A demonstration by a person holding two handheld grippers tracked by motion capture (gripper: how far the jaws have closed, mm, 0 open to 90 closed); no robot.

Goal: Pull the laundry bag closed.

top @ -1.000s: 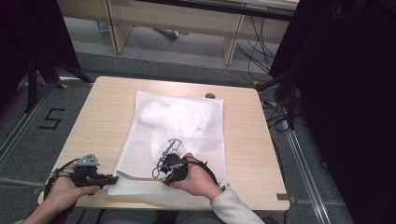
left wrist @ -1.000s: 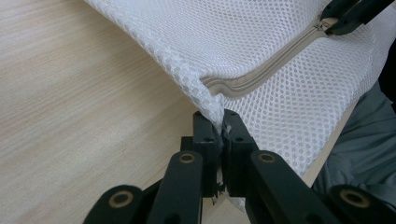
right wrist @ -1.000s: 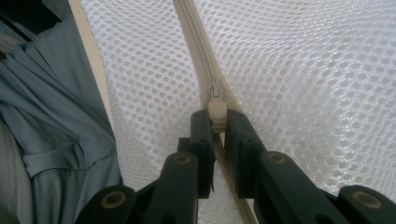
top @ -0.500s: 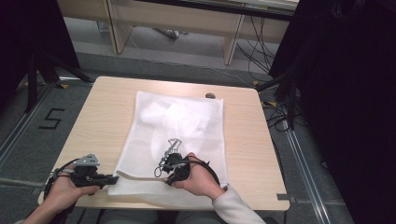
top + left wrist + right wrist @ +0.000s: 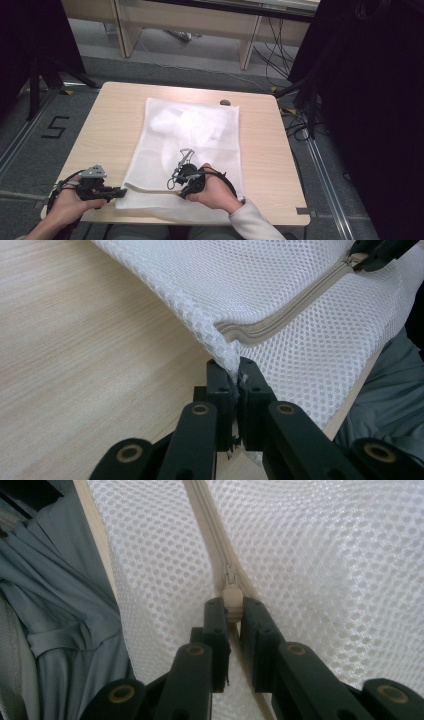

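High view: a white mesh bag [image 5: 192, 145] lies flat on the light wooden table [image 5: 115, 120], its near edge reaching the table's front edge, with a pale bundle [image 5: 185, 125] showing faintly through the mesh toward the far end. The left gripper [image 5: 120, 190], held in the person's left hand [image 5: 70, 205] at the table's near left corner, meets the bag's near left corner. Left gripper view shows its jaws pressed together on the mesh right at that corner [image 5: 227, 357], where the beige zipper [image 5: 285, 310] bends around the edge. The right gripper [image 5: 184, 176] sits on the bag near the middle of its front edge, gripped by the right hand [image 5: 215, 190]. Right gripper view shows its two jaws clamped on the beige zipper pull [image 5: 232, 602], with the zipper track [image 5: 207, 525] running away from the slider across the white mesh and grey clothing [image 5: 55, 605] beyond the table edge.
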